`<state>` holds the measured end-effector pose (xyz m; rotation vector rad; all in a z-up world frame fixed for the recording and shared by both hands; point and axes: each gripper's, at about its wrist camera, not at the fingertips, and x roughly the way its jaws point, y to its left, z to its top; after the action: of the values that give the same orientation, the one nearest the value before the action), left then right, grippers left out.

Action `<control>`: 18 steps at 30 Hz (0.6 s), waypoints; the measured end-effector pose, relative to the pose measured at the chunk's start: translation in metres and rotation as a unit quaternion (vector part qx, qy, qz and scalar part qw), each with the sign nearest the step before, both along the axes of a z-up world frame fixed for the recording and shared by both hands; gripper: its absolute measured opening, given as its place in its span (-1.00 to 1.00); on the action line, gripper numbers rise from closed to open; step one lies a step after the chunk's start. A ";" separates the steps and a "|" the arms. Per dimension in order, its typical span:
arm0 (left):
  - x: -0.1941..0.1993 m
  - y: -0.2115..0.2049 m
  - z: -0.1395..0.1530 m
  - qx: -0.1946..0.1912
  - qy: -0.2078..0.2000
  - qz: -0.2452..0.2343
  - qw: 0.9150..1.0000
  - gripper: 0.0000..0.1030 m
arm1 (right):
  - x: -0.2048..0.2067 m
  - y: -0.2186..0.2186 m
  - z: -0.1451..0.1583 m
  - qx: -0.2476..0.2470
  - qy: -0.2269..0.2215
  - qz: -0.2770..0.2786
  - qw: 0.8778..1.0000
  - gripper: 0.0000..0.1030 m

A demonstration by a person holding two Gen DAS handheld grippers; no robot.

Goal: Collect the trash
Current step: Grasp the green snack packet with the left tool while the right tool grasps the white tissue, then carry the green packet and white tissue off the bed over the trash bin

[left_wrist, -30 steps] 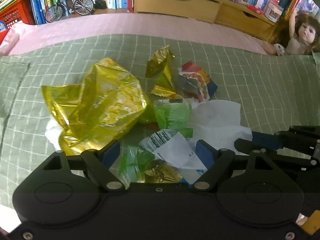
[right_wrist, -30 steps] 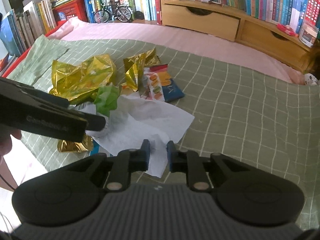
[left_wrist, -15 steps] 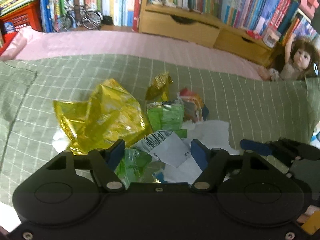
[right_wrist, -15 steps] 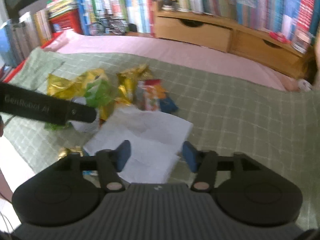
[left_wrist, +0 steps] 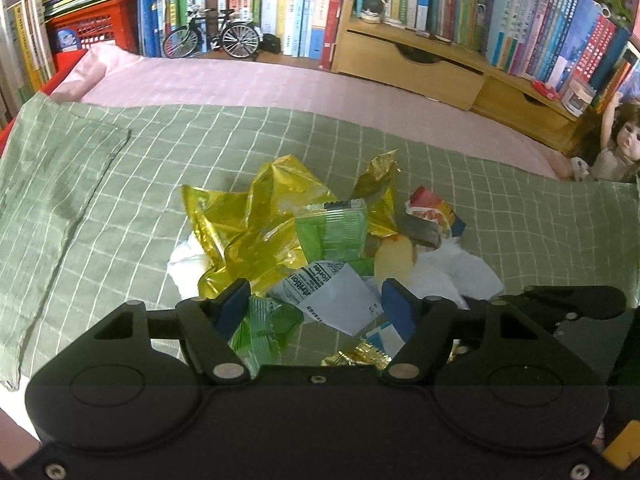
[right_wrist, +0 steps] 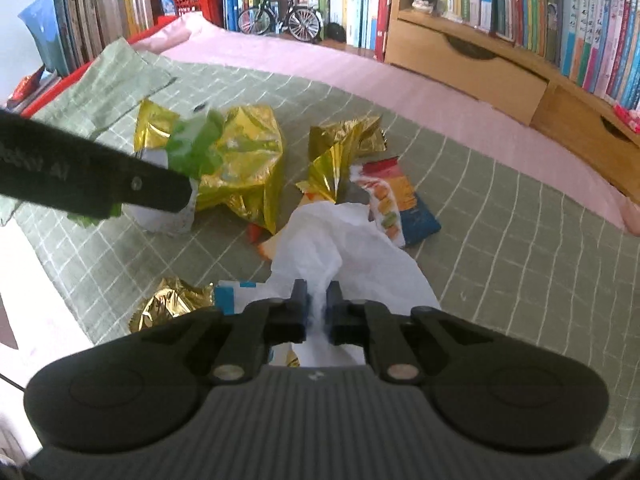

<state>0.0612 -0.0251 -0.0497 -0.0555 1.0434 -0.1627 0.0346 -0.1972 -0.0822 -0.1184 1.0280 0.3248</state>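
My left gripper [left_wrist: 316, 300] is shut on a bundle of green and white printed wrappers [left_wrist: 332, 296] and holds it above the green checked cloth [left_wrist: 120, 220]. In the right wrist view the left gripper [right_wrist: 100, 184] reaches in from the left with the green wrapper [right_wrist: 196, 144] sticking out past its tip. My right gripper [right_wrist: 317, 304] is shut on a bunched white tissue [right_wrist: 340, 240]. On the cloth lie a big gold foil bag [right_wrist: 244, 160], a small gold wrapper [right_wrist: 340, 148] and a red and blue snack packet [right_wrist: 404, 208].
A crumpled gold wrapper [right_wrist: 172, 308] and a blue and white packet [right_wrist: 236, 296] lie near the cloth's front edge. Behind are a pink sheet [left_wrist: 240, 80], a wooden drawer unit [left_wrist: 412, 68], rows of books, a model bicycle [left_wrist: 212, 36] and a doll [left_wrist: 612, 148].
My right gripper opened, moved over the white tissue and shut on it, bunching it up. The left gripper rose with its wrapper bundle.
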 end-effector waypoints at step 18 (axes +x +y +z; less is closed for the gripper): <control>-0.027 0.001 0.007 -0.011 -0.003 -0.007 1.000 0.36 | -0.015 -0.033 0.035 0.029 -0.032 -0.089 0.995 -0.77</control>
<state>0.0346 -0.0242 -0.0432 -0.0670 1.0356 -0.1868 0.0199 -0.2306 -0.0469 0.0161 0.9572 0.1870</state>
